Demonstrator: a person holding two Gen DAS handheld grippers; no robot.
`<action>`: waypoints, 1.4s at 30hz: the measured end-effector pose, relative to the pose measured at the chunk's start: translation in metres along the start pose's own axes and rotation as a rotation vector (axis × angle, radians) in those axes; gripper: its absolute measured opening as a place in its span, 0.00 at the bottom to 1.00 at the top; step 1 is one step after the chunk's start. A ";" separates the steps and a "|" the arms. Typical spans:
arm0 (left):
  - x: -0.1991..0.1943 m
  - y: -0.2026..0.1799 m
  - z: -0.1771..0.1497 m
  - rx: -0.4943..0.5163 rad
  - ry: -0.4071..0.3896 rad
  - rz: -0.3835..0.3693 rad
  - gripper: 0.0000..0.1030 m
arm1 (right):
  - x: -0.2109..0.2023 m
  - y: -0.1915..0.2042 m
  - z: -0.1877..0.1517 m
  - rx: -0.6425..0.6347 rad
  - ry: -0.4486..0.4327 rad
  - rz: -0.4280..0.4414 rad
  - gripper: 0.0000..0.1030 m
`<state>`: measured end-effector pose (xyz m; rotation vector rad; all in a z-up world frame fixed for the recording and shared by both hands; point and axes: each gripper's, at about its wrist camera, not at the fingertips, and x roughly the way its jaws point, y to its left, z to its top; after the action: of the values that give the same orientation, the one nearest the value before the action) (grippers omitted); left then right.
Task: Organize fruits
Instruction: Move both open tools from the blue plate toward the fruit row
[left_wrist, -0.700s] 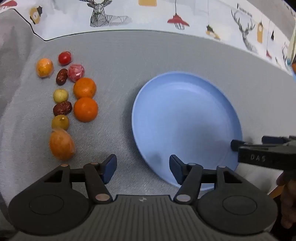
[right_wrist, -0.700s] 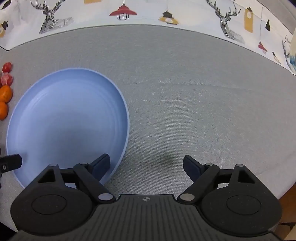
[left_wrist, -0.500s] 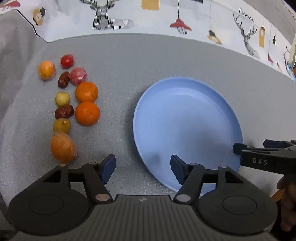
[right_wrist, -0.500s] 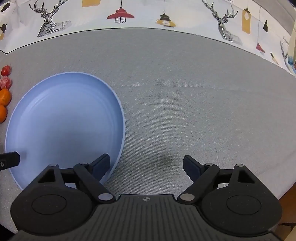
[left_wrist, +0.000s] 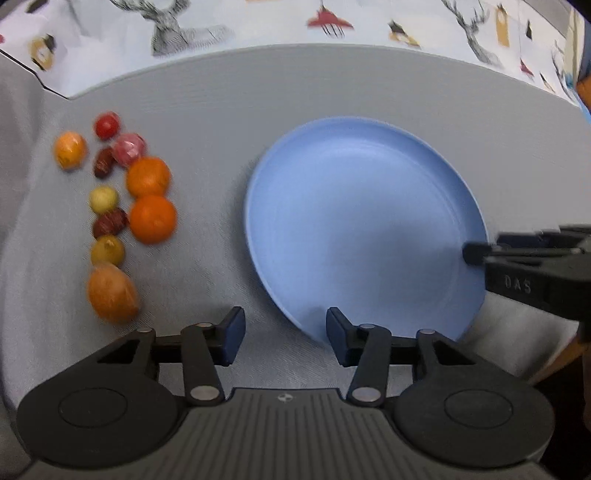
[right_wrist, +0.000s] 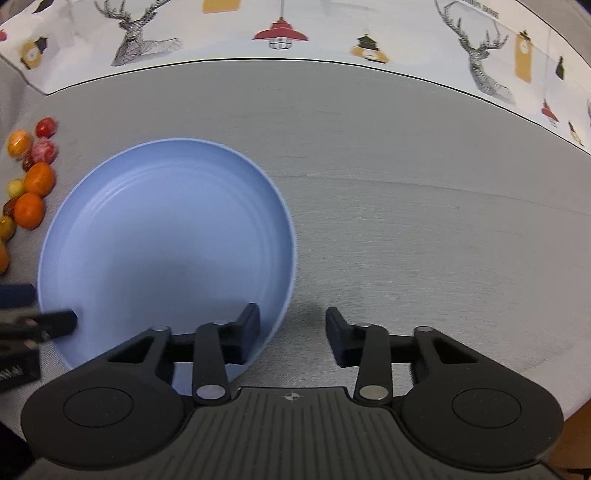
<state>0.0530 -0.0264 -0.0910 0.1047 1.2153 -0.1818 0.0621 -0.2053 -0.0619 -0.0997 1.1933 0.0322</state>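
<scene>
An empty blue plate (left_wrist: 364, 192) lies on the grey cloth; it also shows in the right wrist view (right_wrist: 162, 206). Left of it sits a cluster of small fruits: two oranges (left_wrist: 152, 218), a large orange fruit (left_wrist: 112, 293), a red tomato (left_wrist: 106, 124), a pink fruit (left_wrist: 128, 148), brown dates (left_wrist: 109, 222) and small yellow fruits (left_wrist: 107, 250). My left gripper (left_wrist: 285, 340) is open and empty, above the cloth at the plate's near-left rim. My right gripper (right_wrist: 291, 338) is open and empty at the plate's near-right rim; its side shows in the left wrist view (left_wrist: 532, 269).
A patterned cloth with deer and lamps (right_wrist: 280, 33) borders the far side of the grey table cover (right_wrist: 424, 206). The table's front right edge (right_wrist: 569, 417) is close to my right gripper. The fruit cluster shows at the far left in the right wrist view (right_wrist: 35, 184).
Both grippers have pulled back and shifted left a little: the plate and fruits sit lower and further right in both views. The jaws stay open.
</scene>
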 end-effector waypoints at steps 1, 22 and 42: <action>0.000 -0.002 -0.001 0.014 0.002 -0.011 0.52 | -0.001 0.002 -0.003 -0.008 -0.004 0.008 0.34; -0.026 0.011 0.014 -0.081 -0.159 -0.029 0.49 | -0.018 0.007 0.002 -0.032 -0.200 -0.008 0.37; -0.035 0.025 0.015 -0.154 -0.194 0.021 0.39 | -0.020 0.014 0.002 -0.046 -0.245 -0.044 0.59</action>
<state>0.0604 -0.0015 -0.0534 -0.0340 1.0306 -0.0777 0.0552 -0.1901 -0.0432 -0.1584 0.9460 0.0324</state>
